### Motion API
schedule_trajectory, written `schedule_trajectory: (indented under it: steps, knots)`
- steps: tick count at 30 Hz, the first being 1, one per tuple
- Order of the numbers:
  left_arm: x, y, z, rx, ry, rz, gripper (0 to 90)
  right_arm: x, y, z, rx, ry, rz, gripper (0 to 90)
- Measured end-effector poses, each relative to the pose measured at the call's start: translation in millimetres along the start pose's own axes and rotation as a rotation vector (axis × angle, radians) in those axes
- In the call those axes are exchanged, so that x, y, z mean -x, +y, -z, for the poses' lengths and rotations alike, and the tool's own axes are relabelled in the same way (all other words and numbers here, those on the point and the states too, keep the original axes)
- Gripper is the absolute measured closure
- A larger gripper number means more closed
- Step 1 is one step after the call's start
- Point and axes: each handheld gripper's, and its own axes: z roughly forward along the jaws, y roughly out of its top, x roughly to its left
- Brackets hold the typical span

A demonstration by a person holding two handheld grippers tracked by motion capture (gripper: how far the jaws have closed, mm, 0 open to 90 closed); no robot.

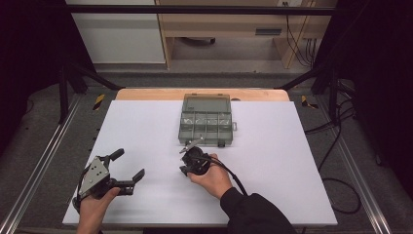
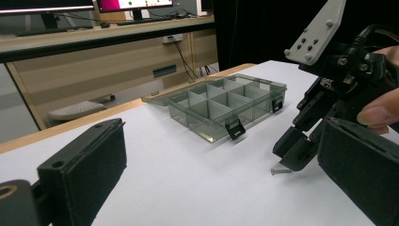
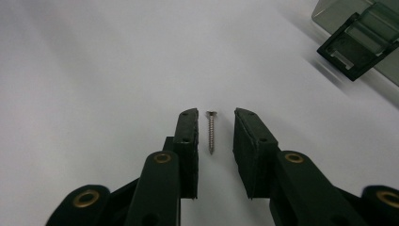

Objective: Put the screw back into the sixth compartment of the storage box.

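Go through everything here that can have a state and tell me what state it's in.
Box: lid open, compartments look empty.
Latches: undone.
Screw: lying flat on the table, between the right gripper's fingers, untouched.
Right gripper: open, narrow gap.
Left gripper: open wide, holding nothing.

Table (image 1: 146, 122): white top, wooden strip along far edge. Clear compartment box (image 1: 206, 120) rests on far middle, lid open. Small screw (image 3: 211, 132) lies flat on bare white surface just near side of box, apart from it.
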Motion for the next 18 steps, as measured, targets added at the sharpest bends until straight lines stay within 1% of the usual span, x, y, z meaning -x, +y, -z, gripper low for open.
schedule_trajectory:
  steps: [6,8,11,12,18]
  knots:
    - [-0.1,-0.1,0.0,0.000,0.000,0.000,1.6,0.0,0.2,-2.9,0.005,0.015,-0.003,76.3]
    - [-0.3,0.1,0.3,-0.008,-0.001,-0.005,1.6,0.4,0.4,-4.3,0.003,0.000,0.003,77.6]
    - [-0.2,0.2,0.3,-0.009,-0.002,-0.006,1.6,1.1,0.3,-6.3,0.006,0.008,-0.006,79.9]
    - [-0.2,0.1,0.2,-0.009,-0.002,-0.005,1.6,1.8,0.2,-7.2,0.005,0.001,-0.003,80.8]
    - [0.1,0.0,-0.2,-0.013,-0.003,-0.010,1.6,2.7,-0.1,-8.8,0.005,0.000,-0.007,87.2]
